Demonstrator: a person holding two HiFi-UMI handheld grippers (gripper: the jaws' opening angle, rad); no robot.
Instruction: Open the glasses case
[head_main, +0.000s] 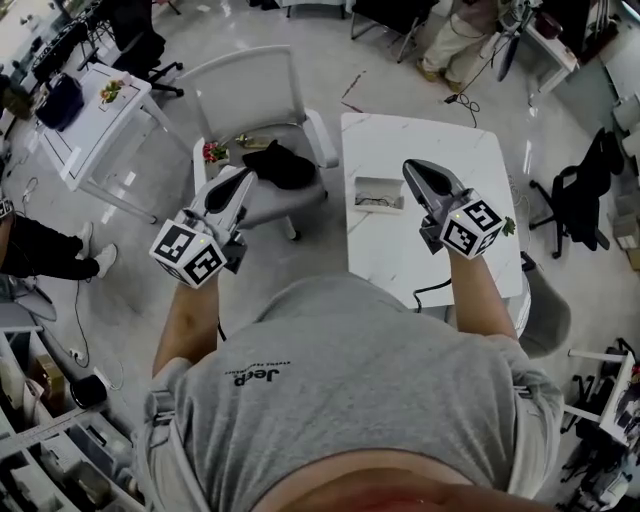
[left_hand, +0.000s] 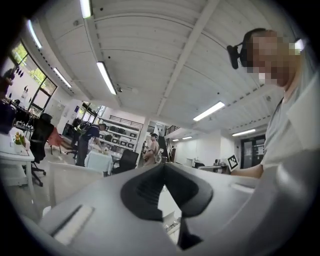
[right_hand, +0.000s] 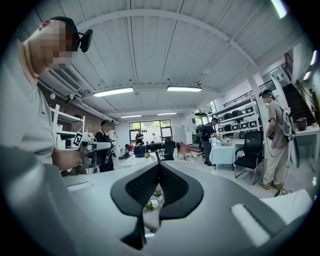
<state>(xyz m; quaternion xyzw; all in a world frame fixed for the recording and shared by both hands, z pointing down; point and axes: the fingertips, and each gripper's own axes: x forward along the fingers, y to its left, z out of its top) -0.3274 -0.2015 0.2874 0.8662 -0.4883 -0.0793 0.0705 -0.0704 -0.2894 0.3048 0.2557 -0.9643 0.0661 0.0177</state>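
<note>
On the white table (head_main: 420, 140), your glasses case (head_main: 378, 192) lies left of your right gripper (head_main: 412, 166). Its jaws and the left gripper's (head_main: 246, 177) are pressed together, empty. Your shirt (head_main: 300, 420) reads "Jeep"; a white chair (head_main: 250, 95) stands beside the table.

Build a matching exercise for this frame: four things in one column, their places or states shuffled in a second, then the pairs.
Things:
1. glasses case
2. black item
3. left gripper
4. right gripper

Places and states:
A. on the seat of the white chair
B. held above the white table, jaws together, nothing between them
C. lying on the table, with neither gripper touching it
D. held clear of the table, on the chair's side, jaws together, nothing between them

Pairs: 1-C, 2-A, 3-D, 4-B
</note>
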